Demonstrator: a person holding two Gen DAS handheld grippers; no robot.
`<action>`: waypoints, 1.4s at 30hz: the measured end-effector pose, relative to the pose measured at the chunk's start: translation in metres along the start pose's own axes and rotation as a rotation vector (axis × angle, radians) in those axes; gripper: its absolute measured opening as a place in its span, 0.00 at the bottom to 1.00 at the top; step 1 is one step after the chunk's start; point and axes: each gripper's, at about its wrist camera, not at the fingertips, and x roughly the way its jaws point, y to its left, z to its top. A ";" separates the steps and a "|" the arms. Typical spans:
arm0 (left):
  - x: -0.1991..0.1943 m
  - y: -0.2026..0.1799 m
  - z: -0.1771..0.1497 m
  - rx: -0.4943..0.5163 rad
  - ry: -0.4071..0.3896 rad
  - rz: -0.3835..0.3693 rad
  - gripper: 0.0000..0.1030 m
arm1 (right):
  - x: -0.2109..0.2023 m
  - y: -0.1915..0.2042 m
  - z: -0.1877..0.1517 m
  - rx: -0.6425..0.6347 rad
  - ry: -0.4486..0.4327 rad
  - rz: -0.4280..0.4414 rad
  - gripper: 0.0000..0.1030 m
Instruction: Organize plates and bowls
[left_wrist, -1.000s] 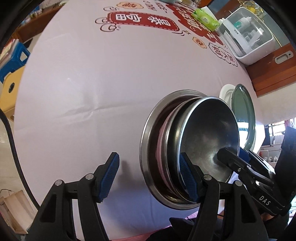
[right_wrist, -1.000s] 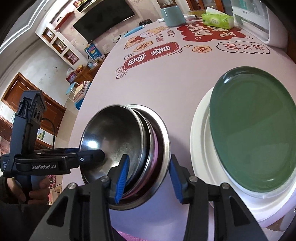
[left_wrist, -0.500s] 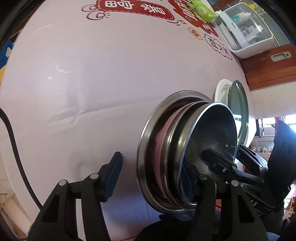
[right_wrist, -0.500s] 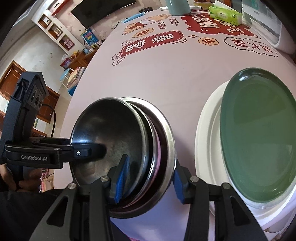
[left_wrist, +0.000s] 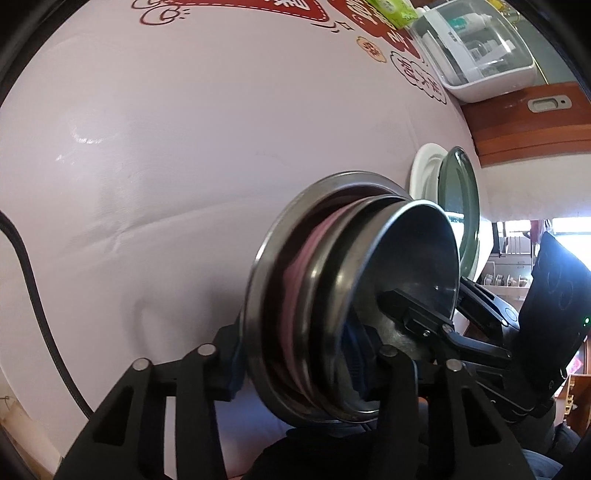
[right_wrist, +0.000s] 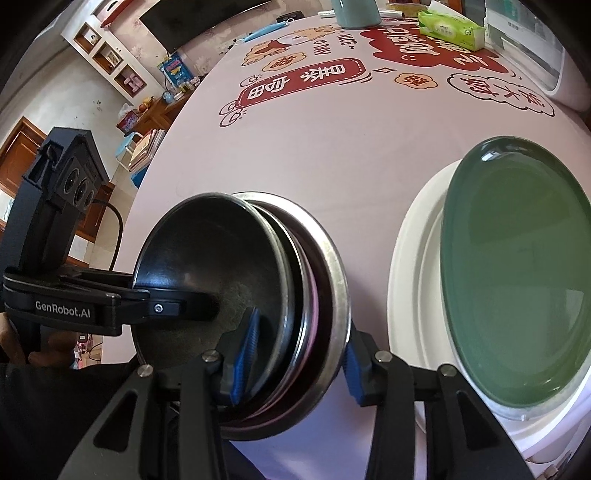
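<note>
Step in hand: taking hold of the nested bowl stack (right_wrist: 295, 295) from both sides, most likely to lift or shift it as one unit. The stack sits on the pink counter (left_wrist: 184, 166) near its close edge: a wide steel bowl (left_wrist: 266, 280) at the bottom, a pink bowl (left_wrist: 295, 266) inside it, and smaller steel bowls on top.

Left tool (left_wrist: 295, 363): jaws closing, straddling the stack's near-left rim, 1 finger outside the wide bowl, the other inside the innermost steel bowl (left_wrist: 417, 266). I cannot tell whether the pads press yet.

Right tool (right_wrist: 295, 354): jaws also closing, at a narrow gap on the opposite rim, 1 blue pad (right_wrist: 247, 350) inside the innermost bowl, the other against the outer rim. Looks like contact; firmness uncertain.

Both tools point steeply down at the stack.

Just beside the stack: green plate (right_wrist: 517, 277) on a white plate (right_wrist: 413, 258), apart from the bowls.

Next move, my judgement: finish both closures until the rims are pinched, then raise both hands evenly. The nested bowls sit tilted and may slide if 1 side leads.
</note>
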 end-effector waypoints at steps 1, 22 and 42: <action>0.000 -0.001 0.000 -0.002 0.001 0.003 0.41 | 0.000 -0.001 0.001 0.003 0.005 0.004 0.40; 0.000 -0.015 -0.009 -0.212 -0.011 0.008 0.43 | -0.013 -0.007 0.018 -0.158 0.083 0.076 0.36; -0.014 -0.118 -0.002 -0.240 -0.122 0.023 0.43 | -0.088 -0.064 0.040 -0.251 -0.003 0.114 0.35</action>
